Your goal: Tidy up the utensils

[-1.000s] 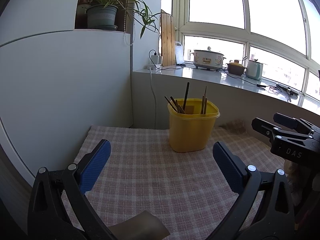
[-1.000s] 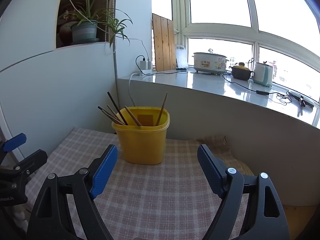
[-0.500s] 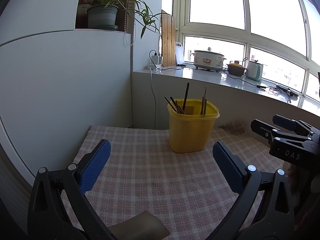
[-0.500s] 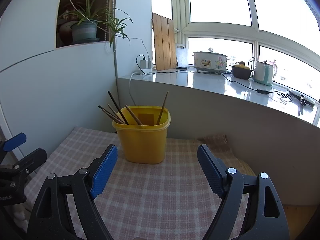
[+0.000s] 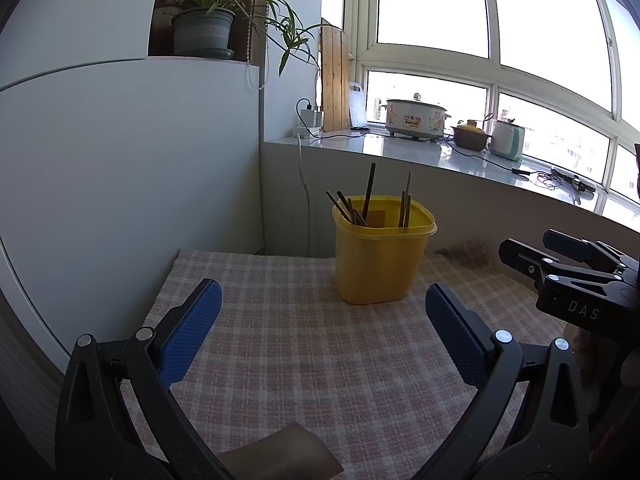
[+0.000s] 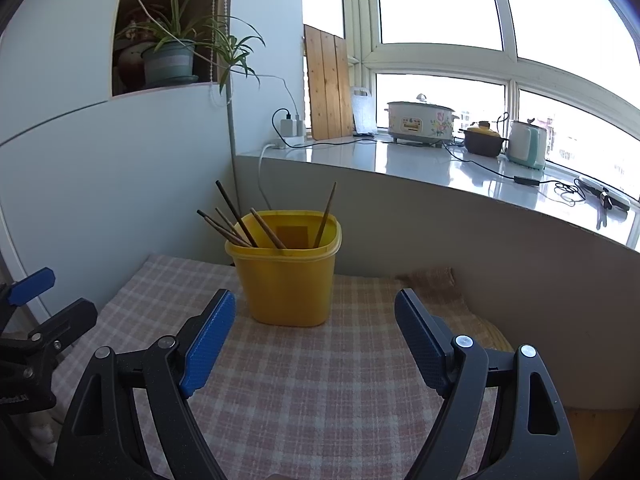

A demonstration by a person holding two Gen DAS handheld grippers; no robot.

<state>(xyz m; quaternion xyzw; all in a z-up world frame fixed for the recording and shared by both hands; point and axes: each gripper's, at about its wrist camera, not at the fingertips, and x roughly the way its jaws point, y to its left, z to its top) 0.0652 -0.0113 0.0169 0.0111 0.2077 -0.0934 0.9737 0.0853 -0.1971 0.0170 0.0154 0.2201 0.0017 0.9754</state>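
A yellow plastic container (image 5: 380,260) stands on the checked cloth (image 5: 304,344) near the back wall. It holds several dark wooden chopsticks (image 5: 367,196) that lean on its rim. It also shows in the right wrist view (image 6: 288,276), with the chopsticks (image 6: 236,220) leaning left. My left gripper (image 5: 322,320) is open and empty, a short way in front of the container. My right gripper (image 6: 314,324) is open and empty, just in front of the container. The right gripper shows at the right edge of the left wrist view (image 5: 572,276).
A white wall (image 5: 120,184) rises at the left. A grey ledge (image 6: 440,168) behind carries a cooker (image 6: 420,122), a brown pot (image 6: 482,142), a kettle (image 6: 526,146) and cables. A potted plant (image 5: 204,28) sits high left. A brown flat piece (image 5: 284,456) lies at the cloth's front edge.
Both grippers have shifted very slightly; the container sits a touch lower in both views. Nothing was gripped or released.
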